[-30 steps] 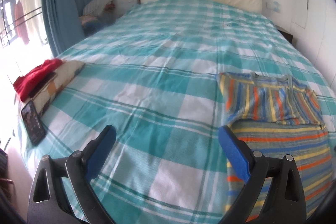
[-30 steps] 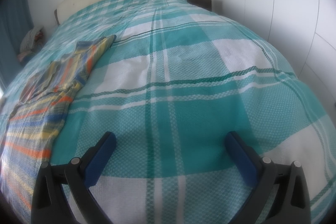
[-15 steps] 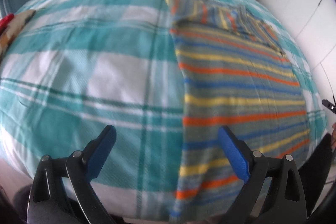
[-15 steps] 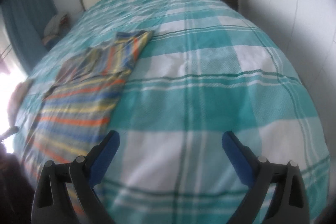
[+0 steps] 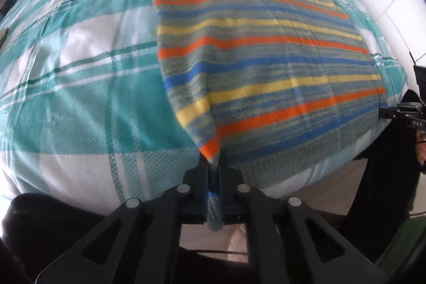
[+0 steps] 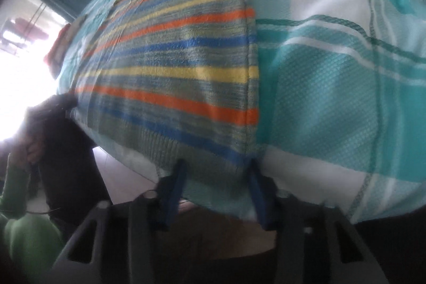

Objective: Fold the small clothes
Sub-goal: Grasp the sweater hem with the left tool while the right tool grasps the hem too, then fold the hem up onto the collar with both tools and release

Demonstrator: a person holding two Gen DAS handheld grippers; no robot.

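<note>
Your left gripper (image 5: 213, 177) has its black jaws pinched together on the near left corner of the knitted sweater with grey, blue, yellow and orange stripes (image 5: 266, 49), and a twist of that fabric runs down between the jaws and pokes out below them. The sweater lies spread flat on the teal-and-white checked bedspread (image 5: 80, 71), its hem at the near edge of the bed and its folded upper part toward the far end. Your right gripper (image 6: 217, 186) sits at the sweater's (image 6: 186, 65) near right corner with its blue-padded fingers (image 6: 174, 186) still parted to a moderate gap; the hem edge lies between and over them, but the jaws are not closed on it. In the right wrist view your left hand in a green sleeve (image 6: 24, 164) shows at the left edge, beside the bright window (image 6: 24, 25).
</note>
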